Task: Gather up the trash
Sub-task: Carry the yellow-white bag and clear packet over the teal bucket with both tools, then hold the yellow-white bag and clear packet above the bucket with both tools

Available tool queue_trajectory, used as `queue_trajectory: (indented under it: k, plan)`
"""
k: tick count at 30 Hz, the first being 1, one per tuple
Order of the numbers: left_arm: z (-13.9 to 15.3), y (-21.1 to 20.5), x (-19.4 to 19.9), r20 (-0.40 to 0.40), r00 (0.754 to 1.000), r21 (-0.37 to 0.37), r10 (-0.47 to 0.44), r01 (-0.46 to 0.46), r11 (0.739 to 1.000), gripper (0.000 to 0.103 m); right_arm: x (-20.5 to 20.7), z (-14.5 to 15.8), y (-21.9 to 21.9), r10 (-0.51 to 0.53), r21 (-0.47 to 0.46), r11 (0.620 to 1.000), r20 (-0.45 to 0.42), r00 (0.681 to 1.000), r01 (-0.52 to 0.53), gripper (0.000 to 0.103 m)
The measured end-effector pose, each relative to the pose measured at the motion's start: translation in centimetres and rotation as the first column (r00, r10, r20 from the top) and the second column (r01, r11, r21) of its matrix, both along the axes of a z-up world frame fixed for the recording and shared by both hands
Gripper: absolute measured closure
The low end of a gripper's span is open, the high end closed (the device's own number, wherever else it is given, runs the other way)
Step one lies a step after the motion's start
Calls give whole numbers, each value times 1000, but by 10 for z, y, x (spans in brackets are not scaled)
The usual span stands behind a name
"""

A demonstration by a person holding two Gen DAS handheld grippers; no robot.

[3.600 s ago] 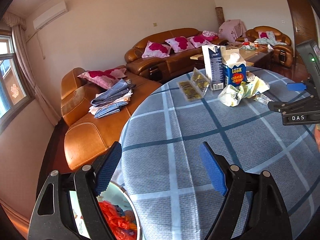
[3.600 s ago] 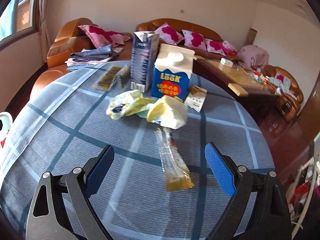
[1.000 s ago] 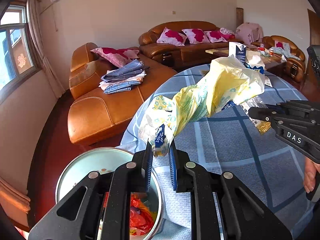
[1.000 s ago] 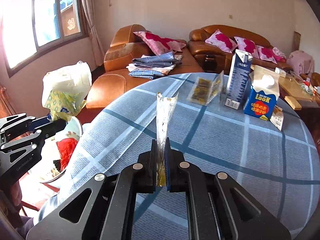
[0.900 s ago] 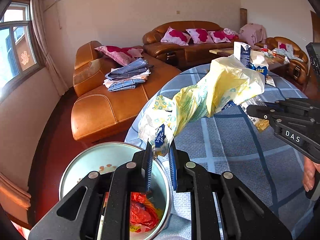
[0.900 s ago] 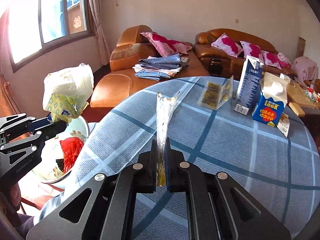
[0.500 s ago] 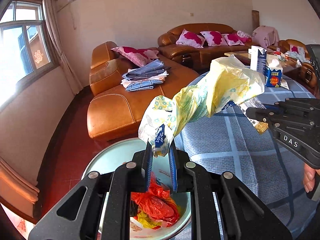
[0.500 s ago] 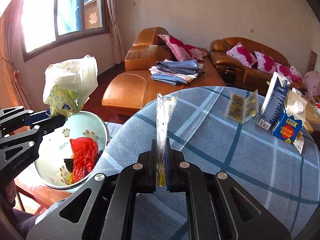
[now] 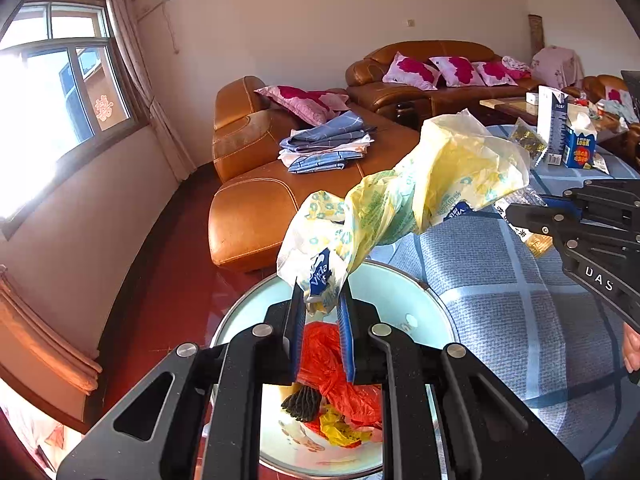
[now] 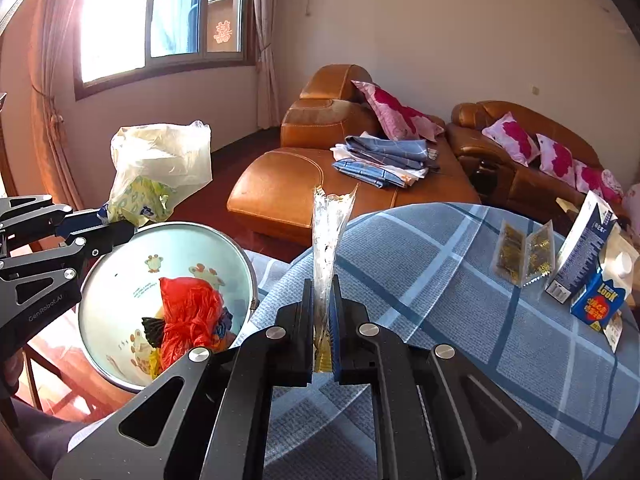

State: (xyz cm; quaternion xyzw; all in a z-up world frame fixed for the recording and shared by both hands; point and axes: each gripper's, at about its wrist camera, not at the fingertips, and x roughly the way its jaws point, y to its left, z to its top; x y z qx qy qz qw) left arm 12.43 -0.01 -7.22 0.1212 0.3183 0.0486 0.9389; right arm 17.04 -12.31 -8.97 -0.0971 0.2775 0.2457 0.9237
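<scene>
My left gripper (image 9: 322, 304) is shut on a crumpled yellow plastic wrapper (image 9: 432, 184), held over the pale enamel basin (image 9: 396, 300) that holds red and yellow trash (image 9: 340, 384). In the right wrist view the same wrapper (image 10: 160, 168) hangs at the left above the basin (image 10: 120, 272), pinched in the left gripper (image 10: 116, 228). My right gripper (image 10: 322, 312) is shut on a clear sachet (image 10: 330, 232) that stands upright over the table's edge, to the right of the basin. It appears in the left wrist view as the right gripper (image 9: 516, 212).
The round table with a blue checked cloth (image 10: 460, 320) carries a tall dark carton (image 10: 580, 248), a blue Look carton (image 10: 604, 300) and gold packets (image 10: 524, 256). Tan leather sofas (image 10: 344, 184) with folded cloth stand beyond. A red floor lies below the basin.
Both grippers have swung left, away from the table's middle, toward the basin, each keeping hold of its piece. The basin now fills more of both views, and the wrapper hangs over it.
</scene>
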Motion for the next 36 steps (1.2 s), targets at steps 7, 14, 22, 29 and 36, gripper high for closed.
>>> queue_trajectory:
  k: [7,14,22,29,36]
  plan:
    - [-1,10,-3,3,999,25,34,-34,999,88,0,-2,13,33,-11,999,12,999,-33,96]
    - [-2,19,-6,8,998,41,62,-62,997,88,-1,-6,23,59,-25,998,23,998,-59,96]
    - [-6,26,-10,7,997,57,81,-81,995,88,-10,-7,36,103,-67,993,52,993,-99,96]
    - [-6,33,-11,10,994,67,109,-110,992,88,-13,-5,41,126,-78,990,71,989,-121,96]
    - [-6,41,-13,7,992,60,124,-124,990,88,-17,-7,53,163,-116,981,75,984,-154,96]
